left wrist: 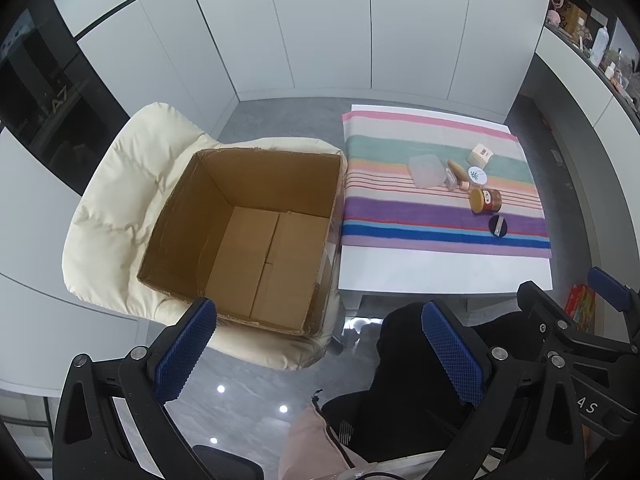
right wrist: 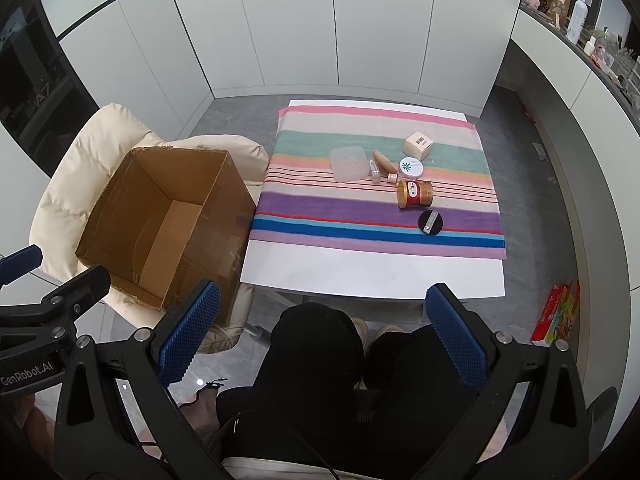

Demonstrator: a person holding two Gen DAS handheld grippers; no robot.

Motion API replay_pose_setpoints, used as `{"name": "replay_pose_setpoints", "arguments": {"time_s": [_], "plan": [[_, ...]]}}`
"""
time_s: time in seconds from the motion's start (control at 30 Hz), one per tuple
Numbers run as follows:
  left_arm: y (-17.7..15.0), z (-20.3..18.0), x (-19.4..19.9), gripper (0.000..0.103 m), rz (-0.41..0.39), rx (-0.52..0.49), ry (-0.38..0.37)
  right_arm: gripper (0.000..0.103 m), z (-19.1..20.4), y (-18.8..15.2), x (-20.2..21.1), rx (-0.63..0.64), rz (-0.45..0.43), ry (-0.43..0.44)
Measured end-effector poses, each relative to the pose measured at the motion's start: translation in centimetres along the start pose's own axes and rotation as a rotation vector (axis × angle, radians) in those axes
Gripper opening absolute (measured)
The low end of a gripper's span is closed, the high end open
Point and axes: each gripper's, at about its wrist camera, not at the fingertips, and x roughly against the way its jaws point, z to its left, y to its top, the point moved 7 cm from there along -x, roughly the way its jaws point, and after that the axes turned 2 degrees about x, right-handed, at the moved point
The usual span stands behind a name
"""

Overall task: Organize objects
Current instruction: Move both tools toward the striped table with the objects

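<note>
**Nothing packed yet, box is bare**

So as far as I can tell this one's right at the starting line. The cardboard box (left wrist: 244,236) sits open on a cream padded chair (left wrist: 116,204) just beside the table (right wrist: 360,272), and there's nothing in it, just the bottom flaps showing. Everything that looks like it needs organizing sits in one cluster on the striped cloth (right wrist: 360,208) toward the right side of the table: a clear plastic container (right wrist: 349,164), a small cream carton (right wrist: 418,145), a round white lid with a green print (right wrist: 411,168), a gold can lying on its side (right wrist: 415,193), a black disc (right wrist: 430,222) nearest the front edge, plus a wooden-looking stick (right wrist: 383,161) and a little clear bottle I can't really make out.

Both sets of tongs are spread wide and holding nothing. Left tongs (left wrist: 320,360) hang over the near edge of the box, right tongs (right wrist: 324,336) above the person's knees (right wrist: 320,352), short of the table.

My guess: the whole job's left, every item has to go into the box.
</note>
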Motion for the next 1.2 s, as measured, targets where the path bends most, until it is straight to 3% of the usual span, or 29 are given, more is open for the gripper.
{"name": "replay_pose_setpoints", "arguments": {"time_s": [0.63,1.2], "plan": [[0.0,-1.0,-0.3,0.103,0.013,0.019,-0.015,0.103,0.0,-0.1,-0.1,-0.004,0.003,0.008],[1.0,-3.3,-0.2,0.103,0.001,0.027,-0.025,0.103,-2.9,0.4,-0.1,-0.038,-0.014,0.065]]}}
